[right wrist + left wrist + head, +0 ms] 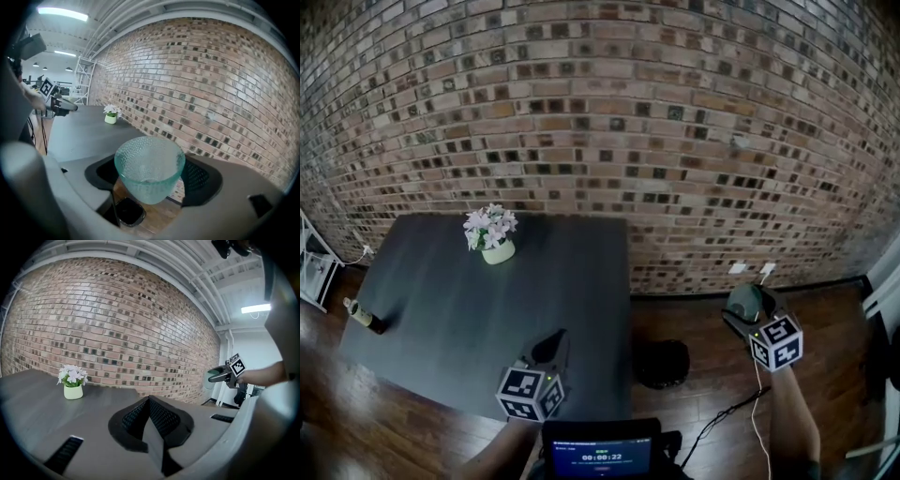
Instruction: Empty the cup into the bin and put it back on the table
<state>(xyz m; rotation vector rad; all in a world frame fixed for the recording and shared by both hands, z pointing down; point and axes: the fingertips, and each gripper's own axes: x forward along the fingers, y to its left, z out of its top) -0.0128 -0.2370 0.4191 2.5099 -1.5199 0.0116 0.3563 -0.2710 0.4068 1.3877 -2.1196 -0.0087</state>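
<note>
Only the right gripper view clearly shows the cup (pixel 150 168) clamped between the right fingers (pixel 201 177); left fingers (pixel 159 420) meet, empty.

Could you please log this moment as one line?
right gripper: shut on cup | left gripper: shut, empty | cup: off table, near bin

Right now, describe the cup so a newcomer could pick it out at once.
Right of the dark table, above the wood floor, find the right gripper. Between its jaws sits the cup: dimpled see-through teal glass, unlike the opaque flower pot on the table.
</note>
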